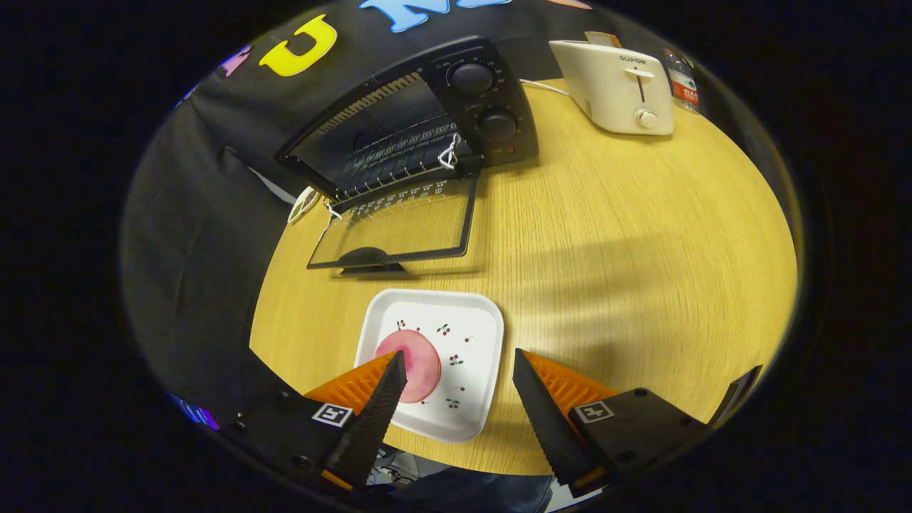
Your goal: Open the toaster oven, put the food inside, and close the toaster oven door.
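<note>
With the black toaster oven [417, 117] already open, we hold the gripper [456, 363] released above the round pink food slice [417, 363] on the white square plate [470, 320] near the round wooden table's [627, 249] front edge; we should lower squarely, straddling the slice.

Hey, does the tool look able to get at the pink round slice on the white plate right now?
Probably yes. The tool is open above the white square plate, and the pink round slice lies flat beside its left finger with nothing over it. Lying so flat, it may be awkward to pinch.
</note>
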A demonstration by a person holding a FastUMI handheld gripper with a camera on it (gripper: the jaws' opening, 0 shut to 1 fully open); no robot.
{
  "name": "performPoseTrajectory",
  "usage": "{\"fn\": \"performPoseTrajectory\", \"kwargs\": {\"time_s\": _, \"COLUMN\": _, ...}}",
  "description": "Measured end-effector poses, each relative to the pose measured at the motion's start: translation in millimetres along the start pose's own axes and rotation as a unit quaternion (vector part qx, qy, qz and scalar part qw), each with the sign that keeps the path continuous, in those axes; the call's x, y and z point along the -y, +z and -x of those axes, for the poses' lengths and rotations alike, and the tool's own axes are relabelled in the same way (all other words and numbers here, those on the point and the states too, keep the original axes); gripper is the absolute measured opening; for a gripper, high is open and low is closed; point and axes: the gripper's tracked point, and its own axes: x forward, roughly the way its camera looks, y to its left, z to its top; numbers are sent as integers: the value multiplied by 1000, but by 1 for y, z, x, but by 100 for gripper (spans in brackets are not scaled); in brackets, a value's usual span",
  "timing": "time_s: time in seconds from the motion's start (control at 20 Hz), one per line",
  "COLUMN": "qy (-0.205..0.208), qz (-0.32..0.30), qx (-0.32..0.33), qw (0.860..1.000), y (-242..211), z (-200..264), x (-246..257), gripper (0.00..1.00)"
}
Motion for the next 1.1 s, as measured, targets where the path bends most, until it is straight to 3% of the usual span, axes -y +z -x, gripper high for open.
{"fn": "performPoseTrajectory", "kwargs": {"time_s": 0.2, "qy": -5, "qz": 9, "qx": -50, "qw": 999, "y": -17, "z": -9, "x": 3, "gripper": 97}}
{"fn": "performPoseTrajectory", "kwargs": {"time_s": 0.35, "qy": 0, "qz": -2, "qx": -86, "qw": 996, "y": -19, "z": -10, "x": 1, "gripper": 79}}
{"fn": "performPoseTrajectory", "kwargs": {"time_s": 0.65, "qy": -10, "qz": -13, "qx": -101, "qw": 995, "y": -16, "z": -9, "x": 24, "gripper": 8}}
{"fn": "performPoseTrajectory", "kwargs": {"time_s": 0.7, "qy": -5, "qz": -31, "qx": -95, "qw": 995, "y": -14, "z": -8, "x": 25, "gripper": 10}}
{"fn": "performPoseTrajectory", "kwargs": {"time_s": 0.75, "qy": 2, "qz": -43, "qx": -101, "qw": 994, "y": -14, "z": -9, "x": 26, "gripper": 2}}
{"fn": "performPoseTrajectory", "kwargs": {"time_s": 1.1, "qy": 69, "qz": -81, "qx": -87, "qw": 991, "y": -10, "z": -2, "x": 24, "gripper": 2}}
